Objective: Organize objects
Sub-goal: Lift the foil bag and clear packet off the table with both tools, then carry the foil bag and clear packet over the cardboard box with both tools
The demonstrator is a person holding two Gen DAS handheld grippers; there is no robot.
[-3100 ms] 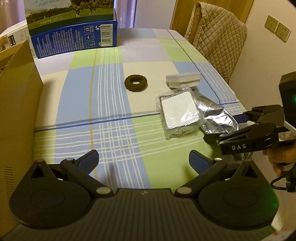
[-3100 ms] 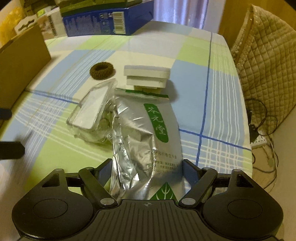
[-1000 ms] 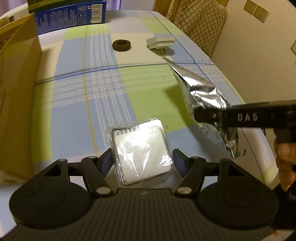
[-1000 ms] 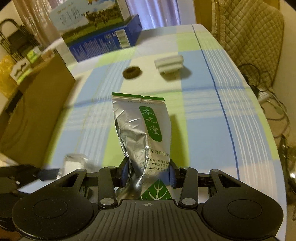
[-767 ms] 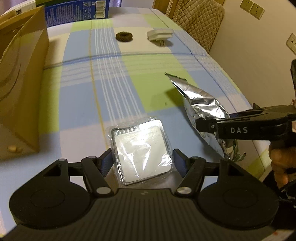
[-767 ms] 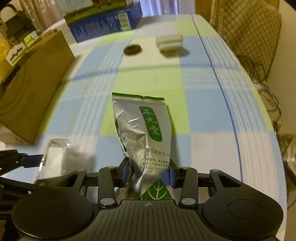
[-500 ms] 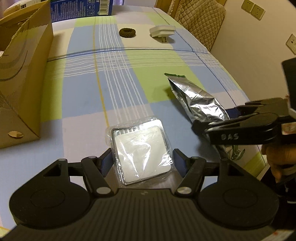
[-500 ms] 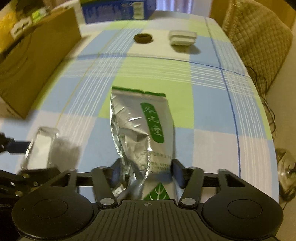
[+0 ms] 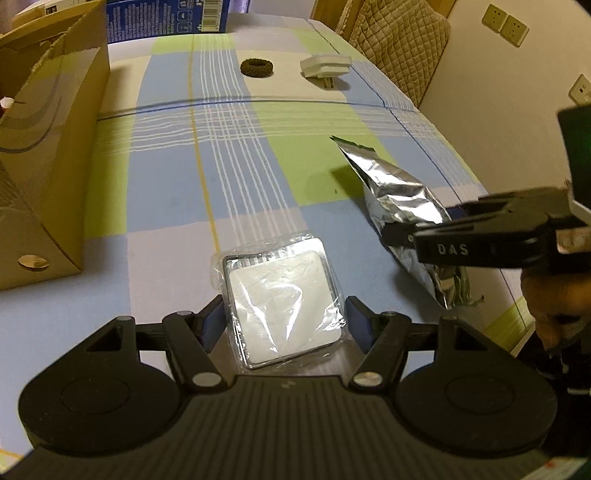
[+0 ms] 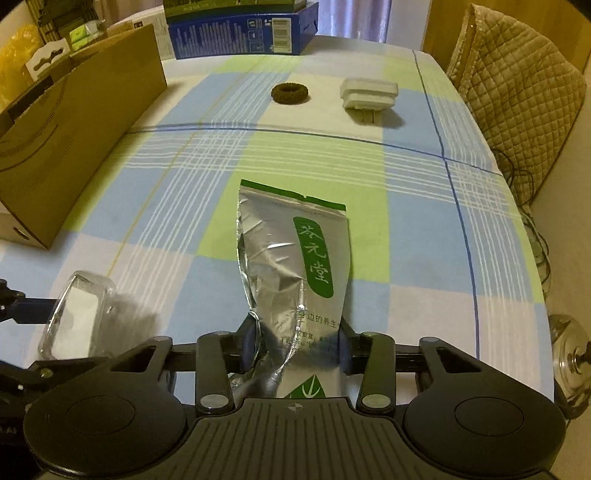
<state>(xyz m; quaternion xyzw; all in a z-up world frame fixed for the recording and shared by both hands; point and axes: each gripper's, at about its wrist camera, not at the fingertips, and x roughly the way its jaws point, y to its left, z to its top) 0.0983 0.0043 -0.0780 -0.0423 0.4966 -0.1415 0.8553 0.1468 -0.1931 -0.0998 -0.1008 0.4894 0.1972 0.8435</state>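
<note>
Left wrist view: left gripper [image 9: 282, 323] is clamped on a white square item sealed in clear plastic wrap [image 9: 282, 301], blue pads pressing both its sides; the item sits low over the near part of the checked tablecloth [image 9: 236, 177]. To its right, the right gripper [image 9: 424, 230], black with "DAS" lettering, grips the lower end of a silver foil pouch [image 9: 391, 188]; the pouch's far end tilts down toward the cloth, whether touching cannot be told. A hand [image 9: 554, 306] shows under that gripper at the frame's right edge. Right wrist view: right gripper [image 10: 295, 345] has its fingers closed against the pouch [image 10: 291, 258], which is crumpled at the grip; green label with Chinese characters faces up, green-edged top points away toward the table's middle. The wrapped item [image 10: 75, 314] appears at lower left, held by the left gripper [image 10: 48, 328], only partly in frame. Well beyond both, near the far end of the table: a dark brown ring, knitted-looking [image 10: 290, 94], and beside it to the right a white plug adapter [image 10: 369, 96] with prongs toward the camera, the two apart. An open cardboard box [image 10: 85, 122] stands along the left side. A blue printed carton [image 10: 240, 31] stands at the far edge. A chair with a quilted cover [image 10: 517, 96] is at the table's right.
</note>
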